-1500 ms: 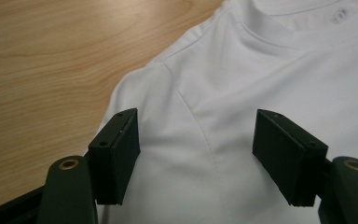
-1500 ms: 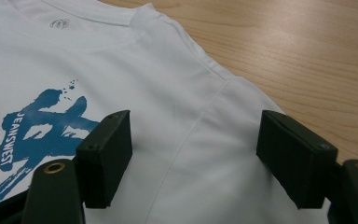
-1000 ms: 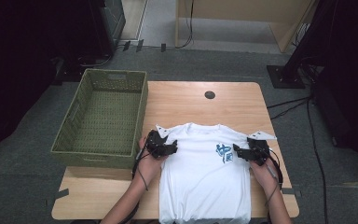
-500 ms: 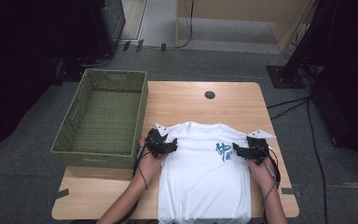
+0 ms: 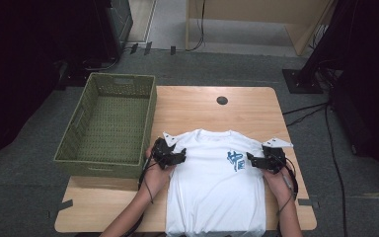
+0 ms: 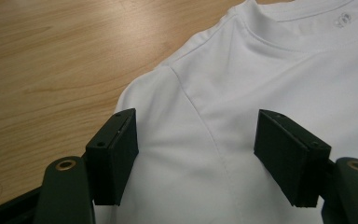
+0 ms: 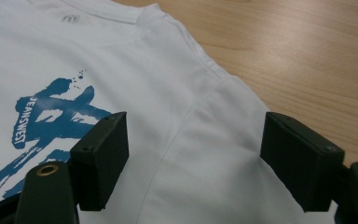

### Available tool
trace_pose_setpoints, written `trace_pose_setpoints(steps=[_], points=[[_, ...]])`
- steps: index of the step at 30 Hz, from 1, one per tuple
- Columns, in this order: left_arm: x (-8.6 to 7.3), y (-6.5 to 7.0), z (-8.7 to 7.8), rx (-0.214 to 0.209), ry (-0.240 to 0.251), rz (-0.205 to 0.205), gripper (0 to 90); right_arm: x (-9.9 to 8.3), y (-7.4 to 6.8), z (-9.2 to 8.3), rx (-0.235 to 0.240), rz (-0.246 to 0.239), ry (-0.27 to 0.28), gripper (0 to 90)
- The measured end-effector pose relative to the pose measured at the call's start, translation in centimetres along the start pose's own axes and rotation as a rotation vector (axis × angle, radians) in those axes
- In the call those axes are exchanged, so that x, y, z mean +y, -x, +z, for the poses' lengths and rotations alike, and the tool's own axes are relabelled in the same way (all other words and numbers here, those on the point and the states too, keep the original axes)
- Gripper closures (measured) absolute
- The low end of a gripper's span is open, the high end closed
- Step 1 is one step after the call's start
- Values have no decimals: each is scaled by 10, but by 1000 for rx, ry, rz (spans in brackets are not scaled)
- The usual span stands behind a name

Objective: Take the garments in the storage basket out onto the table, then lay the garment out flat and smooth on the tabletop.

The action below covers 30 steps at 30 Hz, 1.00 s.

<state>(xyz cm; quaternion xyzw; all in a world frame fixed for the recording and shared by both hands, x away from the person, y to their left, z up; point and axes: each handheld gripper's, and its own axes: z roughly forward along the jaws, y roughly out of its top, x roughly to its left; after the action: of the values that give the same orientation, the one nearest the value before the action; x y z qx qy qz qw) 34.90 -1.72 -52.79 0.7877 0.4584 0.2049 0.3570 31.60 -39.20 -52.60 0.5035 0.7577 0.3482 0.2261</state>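
- A white T-shirt with a blue print lies flat on the wooden table, sleeves folded in, collar away from the person.
- The left gripper hovers at its left shoulder, jaws wide apart, gripping nothing.
- The right gripper sits at the other shoulder, jaws equally wide and empty.
- A green basket stands at the table's left edge.

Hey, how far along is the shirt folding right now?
Done: the white T-shirt lies flat with its sleeves tucked in. In hand: the left claw and right claw hover open over its shoulders, gripping nothing. Left: probably folding it shorter and moving it into the green basket, which holds nothing.
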Motion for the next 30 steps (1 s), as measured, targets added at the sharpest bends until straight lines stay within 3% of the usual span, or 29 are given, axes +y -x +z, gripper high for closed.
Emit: trace_pose_setpoints(steps=[4, 10, 30], points=[[0, 0, 0, 3, 1, -3, 308, 0, -1, -4, 13, 24, 16, 239], [0, 1, 0, -3, -1, 0, 285, -2, -3, -9, -8, 29, 0, 242], [0, 1, 0, -3, -1, 1, 285, -12, 9, -23, -55, 79, 2, 245]])
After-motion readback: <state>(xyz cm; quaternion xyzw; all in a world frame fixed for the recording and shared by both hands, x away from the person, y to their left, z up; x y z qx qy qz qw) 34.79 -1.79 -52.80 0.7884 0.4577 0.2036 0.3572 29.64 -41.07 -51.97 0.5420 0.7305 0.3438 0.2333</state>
